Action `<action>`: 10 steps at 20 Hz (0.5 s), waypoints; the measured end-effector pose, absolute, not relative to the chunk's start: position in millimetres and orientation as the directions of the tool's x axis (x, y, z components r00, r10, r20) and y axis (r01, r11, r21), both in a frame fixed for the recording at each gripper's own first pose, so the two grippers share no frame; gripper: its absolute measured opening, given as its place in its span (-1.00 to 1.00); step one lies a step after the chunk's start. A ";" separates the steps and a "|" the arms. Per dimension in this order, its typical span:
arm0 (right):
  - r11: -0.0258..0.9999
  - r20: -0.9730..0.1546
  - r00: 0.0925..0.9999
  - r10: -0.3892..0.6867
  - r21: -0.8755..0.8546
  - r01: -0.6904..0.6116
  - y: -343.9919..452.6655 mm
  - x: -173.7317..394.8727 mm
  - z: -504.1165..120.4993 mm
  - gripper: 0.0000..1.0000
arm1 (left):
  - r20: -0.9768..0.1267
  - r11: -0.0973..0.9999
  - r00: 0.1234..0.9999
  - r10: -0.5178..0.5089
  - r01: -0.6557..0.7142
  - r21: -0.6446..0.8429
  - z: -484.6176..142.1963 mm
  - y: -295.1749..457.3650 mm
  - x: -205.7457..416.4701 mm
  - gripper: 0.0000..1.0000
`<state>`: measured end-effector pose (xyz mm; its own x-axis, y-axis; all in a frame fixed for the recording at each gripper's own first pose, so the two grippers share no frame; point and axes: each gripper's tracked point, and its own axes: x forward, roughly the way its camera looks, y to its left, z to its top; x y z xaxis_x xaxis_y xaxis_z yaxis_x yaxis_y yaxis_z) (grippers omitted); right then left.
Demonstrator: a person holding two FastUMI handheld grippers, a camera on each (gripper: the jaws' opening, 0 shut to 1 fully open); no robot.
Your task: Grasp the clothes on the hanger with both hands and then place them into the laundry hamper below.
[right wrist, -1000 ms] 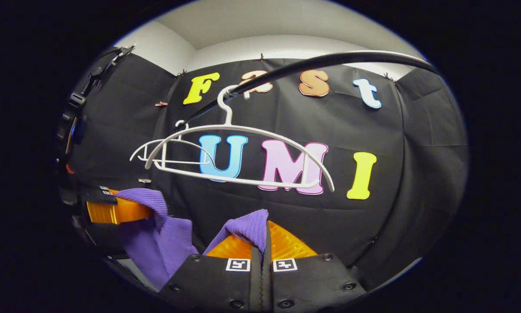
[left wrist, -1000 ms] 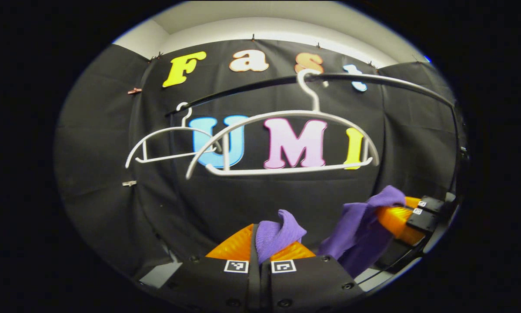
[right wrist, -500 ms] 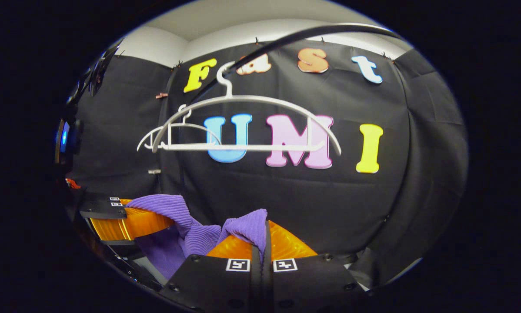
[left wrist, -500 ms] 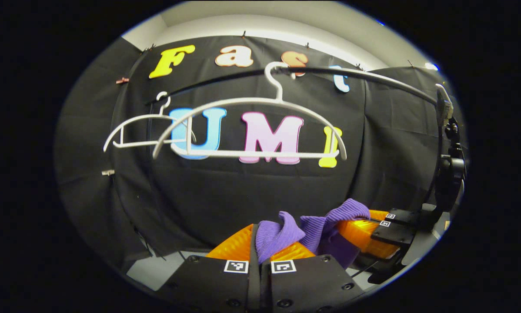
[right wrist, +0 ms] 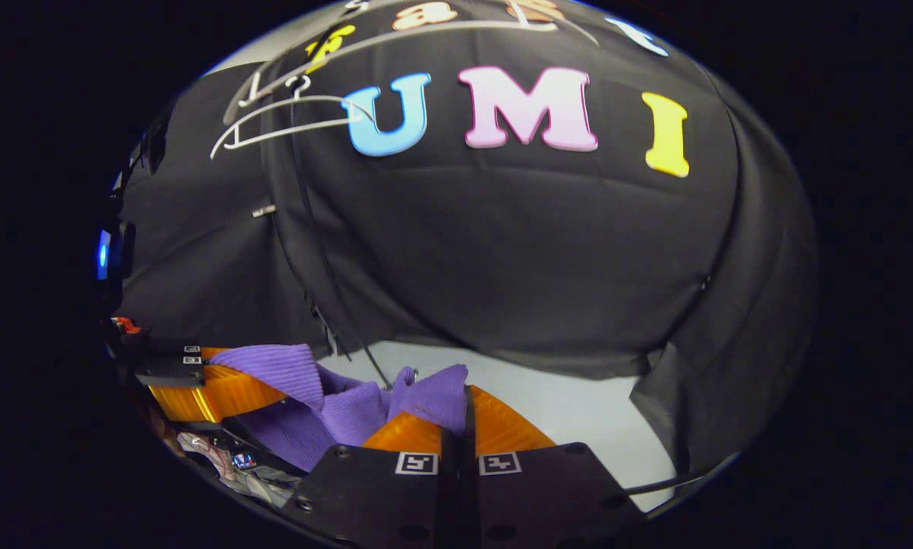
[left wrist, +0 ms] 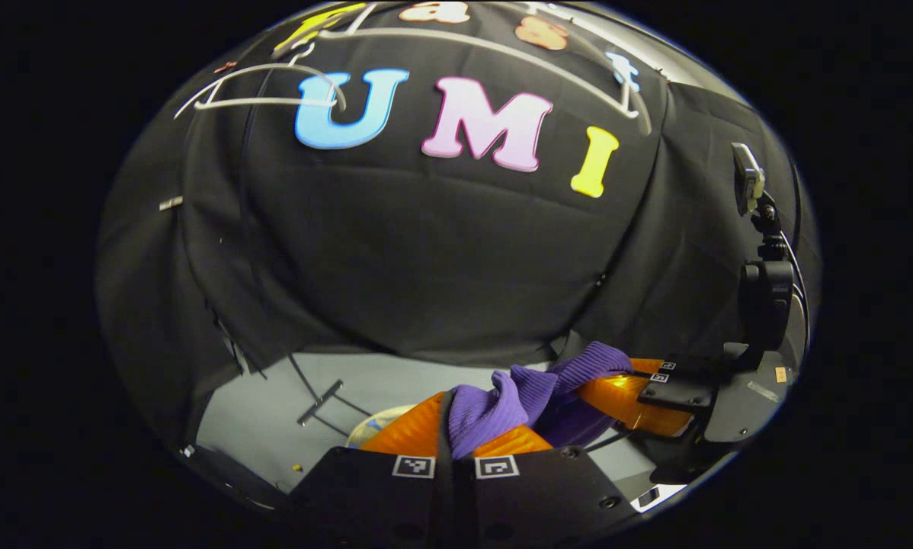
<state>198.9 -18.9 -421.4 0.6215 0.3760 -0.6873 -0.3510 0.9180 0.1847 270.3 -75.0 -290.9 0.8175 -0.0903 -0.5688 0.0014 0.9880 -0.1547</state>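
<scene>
A purple knit garment (left wrist: 536,396) hangs between both grippers, off the hangers. My left gripper (left wrist: 456,423) is shut on one end of it; in the left gripper view the right gripper (left wrist: 624,385) holds the other end close by on the right. In the right gripper view my right gripper (right wrist: 464,412) is shut on purple cloth (right wrist: 334,400), and the left gripper (right wrist: 220,385) shows at the lower left with the garment over it. Two bare white hangers (left wrist: 273,84) hang high on the rail. A bit of the hamper's contents (right wrist: 228,461) shows at the lower left.
The grey floor (left wrist: 273,412) lies below the black cloth wall. A black rack post (right wrist: 319,252) runs down to the floor. A camera mount (left wrist: 761,290) stands at the right edge of the left gripper view.
Both grippers have dropped and tilted downward with the purple garment; the hangers have slid to the top of both views and the floor has come into sight. The grippers are closer together.
</scene>
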 end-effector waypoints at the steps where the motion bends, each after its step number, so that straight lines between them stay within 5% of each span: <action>1: 0.919 -0.714 0.595 0.368 0.180 -0.352 -22.0 194.7 -437.3 -0.90 | -0.595 0.989 0.799 -0.087 -0.001 -0.147 -306.8 -73.5 269.6 -0.90; 10: 0.918 -0.874 0.383 0.299 0.154 -0.365 -30.0 159.6 -529.9 -0.88 | -0.782 0.989 0.618 -0.079 -0.050 -0.139 -414.8 -77.1 264.7 -0.85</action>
